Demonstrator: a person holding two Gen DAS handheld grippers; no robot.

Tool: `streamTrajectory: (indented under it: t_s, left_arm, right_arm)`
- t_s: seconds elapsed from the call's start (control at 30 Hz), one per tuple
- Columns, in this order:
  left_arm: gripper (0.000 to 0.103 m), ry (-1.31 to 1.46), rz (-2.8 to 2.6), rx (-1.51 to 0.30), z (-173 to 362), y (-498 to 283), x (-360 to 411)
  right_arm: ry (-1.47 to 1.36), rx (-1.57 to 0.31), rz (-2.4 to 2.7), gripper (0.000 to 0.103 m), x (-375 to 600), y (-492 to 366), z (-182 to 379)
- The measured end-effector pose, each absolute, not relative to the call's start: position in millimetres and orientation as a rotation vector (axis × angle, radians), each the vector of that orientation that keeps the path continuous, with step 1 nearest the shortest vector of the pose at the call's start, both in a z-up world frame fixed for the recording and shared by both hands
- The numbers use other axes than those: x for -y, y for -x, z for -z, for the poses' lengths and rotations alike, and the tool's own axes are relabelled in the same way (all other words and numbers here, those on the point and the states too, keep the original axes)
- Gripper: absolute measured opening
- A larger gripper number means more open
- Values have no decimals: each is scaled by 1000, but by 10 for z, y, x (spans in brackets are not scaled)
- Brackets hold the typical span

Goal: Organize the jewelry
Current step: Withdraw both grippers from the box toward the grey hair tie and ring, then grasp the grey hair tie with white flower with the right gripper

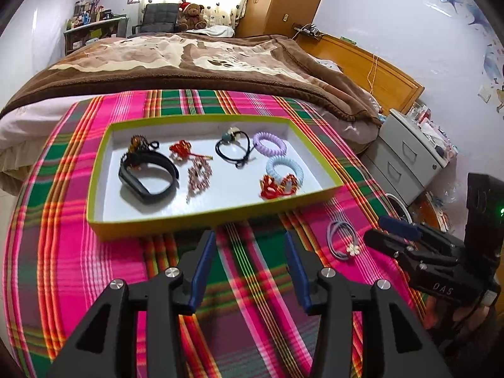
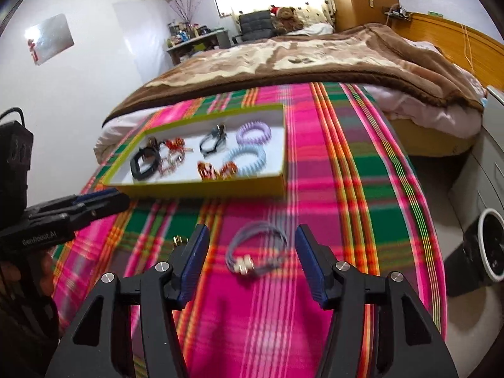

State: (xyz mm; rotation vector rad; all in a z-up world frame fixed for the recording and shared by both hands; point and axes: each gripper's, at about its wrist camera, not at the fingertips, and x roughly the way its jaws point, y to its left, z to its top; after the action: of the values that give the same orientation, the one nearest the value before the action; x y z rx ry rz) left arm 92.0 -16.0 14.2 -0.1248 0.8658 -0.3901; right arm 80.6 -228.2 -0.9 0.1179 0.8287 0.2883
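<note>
Covering the bed (image 1: 176,60), plaid cloth (image 1: 258,308) holds tray (image 1: 163,223).

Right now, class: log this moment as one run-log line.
left gripper: open, empty | right gripper: open around hair tie on cloth | box: holds other pieces

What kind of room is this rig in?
A bedroom, most likely at home. There's a bed under a brown blanket with a wooden headboard, a teddy bear by the curtained window, and a wardrobe in the corner.
</note>
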Motion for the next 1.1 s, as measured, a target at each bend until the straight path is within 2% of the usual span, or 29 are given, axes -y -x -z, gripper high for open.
streamTrajectory:
  t_s: [0.37,0.43,0.47,0.87,1.1]
  left_arm:
    - [47,126,387,-894,-16,-743,177]
    - [47,129,387,-896,0,-721,172]
    - [47,130,387,-898,6,-716,166]
    - [47,128,384,-913,42,-711,196]
    - [48,119,395,-923,64,-705,258]
  right_arm:
    - [-68,-846,-314,57,2114,-758,194]
    - [-61,-851,-310,50,2092,-782,229]
    - [-56,-853,-306,43,2078,-790,238]
    - [-20,-882,-272,31,2029,-847,310]
    - [-11,-882,-258,18,2040,-833,309]
